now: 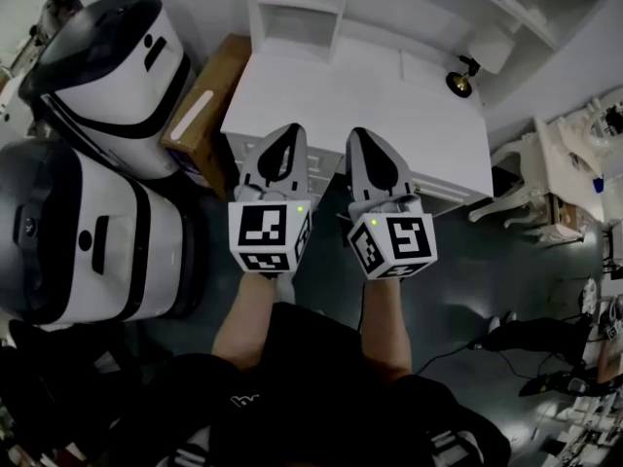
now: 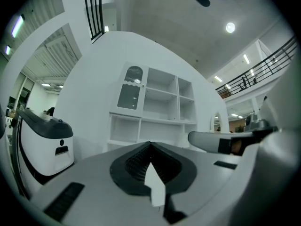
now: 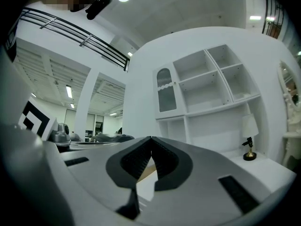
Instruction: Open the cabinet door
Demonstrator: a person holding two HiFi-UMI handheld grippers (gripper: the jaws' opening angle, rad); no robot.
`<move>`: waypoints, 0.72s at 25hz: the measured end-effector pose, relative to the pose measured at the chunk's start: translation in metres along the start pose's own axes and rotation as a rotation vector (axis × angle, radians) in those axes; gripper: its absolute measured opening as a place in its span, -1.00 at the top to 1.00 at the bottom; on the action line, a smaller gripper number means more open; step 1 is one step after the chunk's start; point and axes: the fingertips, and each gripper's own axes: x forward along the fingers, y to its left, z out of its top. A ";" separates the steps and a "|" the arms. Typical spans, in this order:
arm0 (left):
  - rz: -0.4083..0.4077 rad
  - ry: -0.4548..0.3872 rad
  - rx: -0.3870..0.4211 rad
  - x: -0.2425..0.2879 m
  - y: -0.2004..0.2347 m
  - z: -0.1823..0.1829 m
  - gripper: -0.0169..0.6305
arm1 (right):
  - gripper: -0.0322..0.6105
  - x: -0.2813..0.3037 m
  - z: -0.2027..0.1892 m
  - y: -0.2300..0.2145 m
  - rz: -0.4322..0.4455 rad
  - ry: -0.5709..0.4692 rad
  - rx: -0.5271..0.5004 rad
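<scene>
A white desk (image 1: 389, 115) with a shelf hutch (image 1: 302, 8) stands ahead of me. The hutch's small cabinet door (image 2: 130, 88), with an arched glass pane, sits at its upper left and is closed; it also shows in the right gripper view, cabinet door (image 3: 165, 91). My left gripper (image 1: 288, 130) and right gripper (image 1: 358, 134) are held side by side, level, over the desk's near edge and well short of the door. The left gripper (image 2: 150, 145) has its jaws together at the tip with nothing in them. The right gripper (image 3: 151, 138) is the same.
Two large white-and-black machines (image 1: 107, 76) (image 1: 88, 236) stand to the left, with a cardboard box (image 1: 209, 100) beside the desk. A small lamp (image 1: 459, 81) is on the desk's right end. A white chair (image 1: 516, 188) and floor cables (image 1: 487, 334) lie to the right.
</scene>
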 end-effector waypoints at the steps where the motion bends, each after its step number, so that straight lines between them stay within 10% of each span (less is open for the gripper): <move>1: -0.003 0.000 0.004 0.011 0.003 0.003 0.93 | 0.84 0.011 -0.001 -0.005 -0.001 0.004 0.002; 18: -0.013 -0.106 0.113 0.189 0.066 0.075 0.93 | 0.84 0.189 0.027 -0.091 0.005 -0.035 -0.028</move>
